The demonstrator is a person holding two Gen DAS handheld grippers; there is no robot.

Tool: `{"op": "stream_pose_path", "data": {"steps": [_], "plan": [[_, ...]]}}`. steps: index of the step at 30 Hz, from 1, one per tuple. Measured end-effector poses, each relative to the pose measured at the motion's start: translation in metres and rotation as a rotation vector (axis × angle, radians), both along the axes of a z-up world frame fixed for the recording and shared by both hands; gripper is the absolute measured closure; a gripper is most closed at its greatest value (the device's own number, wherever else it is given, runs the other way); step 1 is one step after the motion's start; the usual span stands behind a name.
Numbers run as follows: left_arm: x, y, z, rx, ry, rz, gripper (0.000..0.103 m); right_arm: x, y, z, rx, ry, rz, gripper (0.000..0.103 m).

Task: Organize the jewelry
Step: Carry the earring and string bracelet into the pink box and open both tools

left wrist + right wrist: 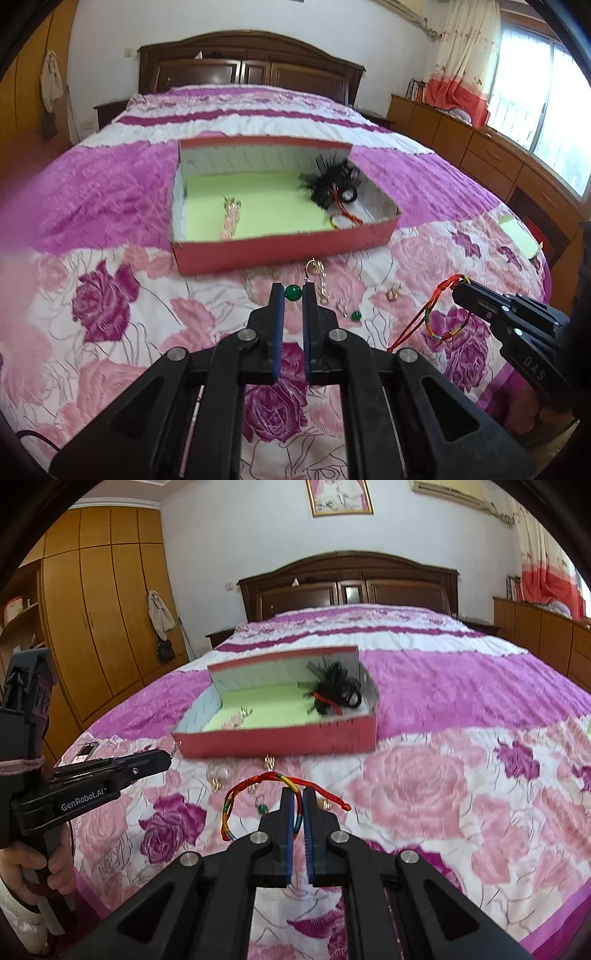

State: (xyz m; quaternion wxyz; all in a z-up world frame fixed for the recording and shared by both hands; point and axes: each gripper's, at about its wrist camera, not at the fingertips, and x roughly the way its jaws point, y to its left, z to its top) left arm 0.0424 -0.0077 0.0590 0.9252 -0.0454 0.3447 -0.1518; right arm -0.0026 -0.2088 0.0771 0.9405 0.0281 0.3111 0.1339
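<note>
Landmark: red box (288,254) on bed (110,192), open top, straight ahead of both claws, long axis crosswise.

Left claw (294,291): nearly closed, pinching green bead earring (294,291), just short of box's near wall; nearer arm.

Right claw (298,797): nearly closed, gripping braided red cord bracelet (258,786), loop dangling left; farther back from box.

Likely next: carry forward over near wall, release inside.

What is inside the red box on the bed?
The red box has a green lining and holds a black feathery hair piece in its right corner, a red-and-yellow cord beside it, and a pale beaded piece at left. Anything beneath the feathers is hidden.
</note>
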Motion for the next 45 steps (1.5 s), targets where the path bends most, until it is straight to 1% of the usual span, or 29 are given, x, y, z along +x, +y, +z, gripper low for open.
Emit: {"op": "stream_pose_path", "data": {"steps": [11,30,37,45], "plan": [[0.004,0.003,0.019,-0.017,-0.066,0.016,0.102,0.006,0.005,0.023,-0.006,-0.076,0.009,0.097],[0.028,0.011,0.04,-0.04,-0.15,0.065,0.102,0.033,0.01,0.045,-0.004,-0.171,-0.016,0.097],[0.042,0.012,0.041,-0.027,-0.177,0.086,0.102,0.052,0.009,0.052,0.009,-0.207,-0.035,0.097],[0.059,0.011,0.036,-0.002,-0.204,0.107,0.102,0.074,0.009,0.054,0.022,-0.237,-0.057,0.097]]}}
